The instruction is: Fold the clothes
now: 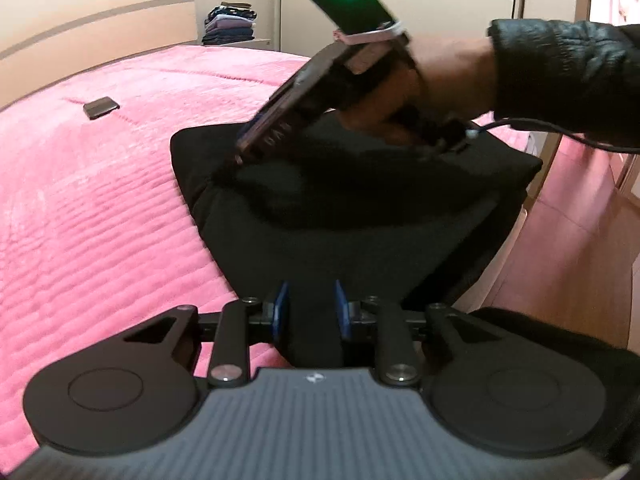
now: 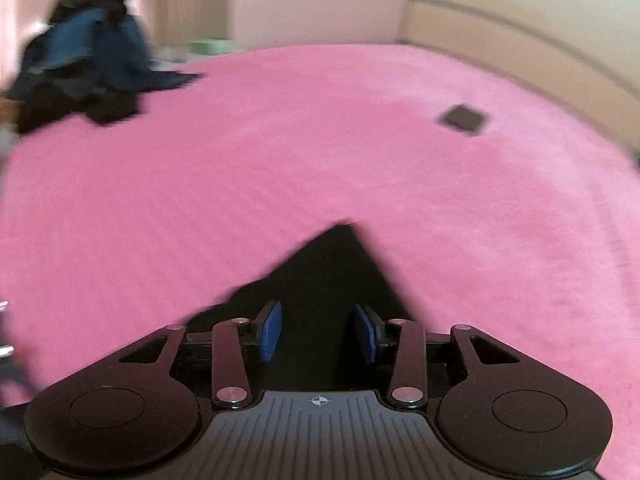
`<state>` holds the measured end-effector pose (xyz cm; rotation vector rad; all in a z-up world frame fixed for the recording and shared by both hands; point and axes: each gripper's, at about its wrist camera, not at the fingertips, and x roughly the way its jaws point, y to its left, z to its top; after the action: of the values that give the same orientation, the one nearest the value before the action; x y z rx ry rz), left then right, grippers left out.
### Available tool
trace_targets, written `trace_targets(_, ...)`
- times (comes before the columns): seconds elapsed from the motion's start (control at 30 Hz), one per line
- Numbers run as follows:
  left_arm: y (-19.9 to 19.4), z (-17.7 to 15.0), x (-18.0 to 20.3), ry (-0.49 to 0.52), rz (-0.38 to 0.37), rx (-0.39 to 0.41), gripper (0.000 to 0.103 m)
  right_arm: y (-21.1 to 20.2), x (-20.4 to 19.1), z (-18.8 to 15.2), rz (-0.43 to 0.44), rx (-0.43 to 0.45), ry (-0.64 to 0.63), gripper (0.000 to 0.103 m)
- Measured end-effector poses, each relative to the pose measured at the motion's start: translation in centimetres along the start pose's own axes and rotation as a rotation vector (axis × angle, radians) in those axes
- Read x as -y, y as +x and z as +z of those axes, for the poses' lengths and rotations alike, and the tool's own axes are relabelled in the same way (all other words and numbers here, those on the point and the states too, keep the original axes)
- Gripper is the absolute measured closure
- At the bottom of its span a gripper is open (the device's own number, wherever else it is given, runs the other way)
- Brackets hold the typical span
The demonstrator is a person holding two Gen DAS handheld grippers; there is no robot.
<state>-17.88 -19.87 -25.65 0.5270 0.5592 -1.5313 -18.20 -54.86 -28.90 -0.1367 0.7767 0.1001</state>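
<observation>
A black garment (image 1: 360,220) lies part-folded at the edge of the pink bed (image 1: 100,200). My left gripper (image 1: 312,308) is shut on its near end, with a strip of the cloth pinched between the blue pads. A hand in a black sleeve (image 1: 560,68) holds my right gripper (image 1: 240,156), whose tip sits at the garment's far left part, where the cloth bunches up. In the right wrist view, black cloth (image 2: 332,264) fills the gap between the right gripper's (image 2: 319,336) pads, and one corner sticks out ahead over the bed.
A heap of unfolded dark and blue clothes (image 2: 88,64) lies at the bed's far corner. A folded stack (image 1: 230,24) rests on a nightstand by the headboard. A small dark flat object (image 1: 101,107) lies on the bedspread. Bare floor (image 1: 560,260) runs along the bed's right side.
</observation>
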Motion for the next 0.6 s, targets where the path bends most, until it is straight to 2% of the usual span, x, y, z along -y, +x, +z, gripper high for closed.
trace_targets(0.1, 0.0, -0.3, 0.5, 0.005, 0.001, 0.007, 0.083, 0.0, 1.6, 0.4, 0.007, 0.010, 0.080, 0.064)
trace_targets(0.2, 0.6, -0.6, 0.2, 0.002, 0.005, 0.008, 0.083, -2.0, 0.3, 1.1, 0.031, 0.056, 0.055, 0.064)
trace_targets(0.3, 1.1, -0.8, 0.1, 0.003, 0.012, 0.010, 0.083, -2.2, -2.1, 1.4, 0.084, 0.055, 0.000, 0.064)
trace_targets(0.4, 1.2, -1.0, 0.1, -0.004, 0.019, 0.016, 0.083, 1.0, -3.0, 1.9, 0.071, -0.018, -0.039, 0.064)
trace_targets(0.5, 1.3, -1.1, 0.1, -0.019, 0.027, 0.016, 0.083, 4.3, -1.0, 2.6, 0.076, -0.052, 0.052, 0.064)
trace_targets(0.6, 1.3, -1.1, 0.3, -0.030, 0.040, 0.016, 0.083, 5.0, 0.3, 3.4, 0.100, -0.057, 0.109, 0.064)
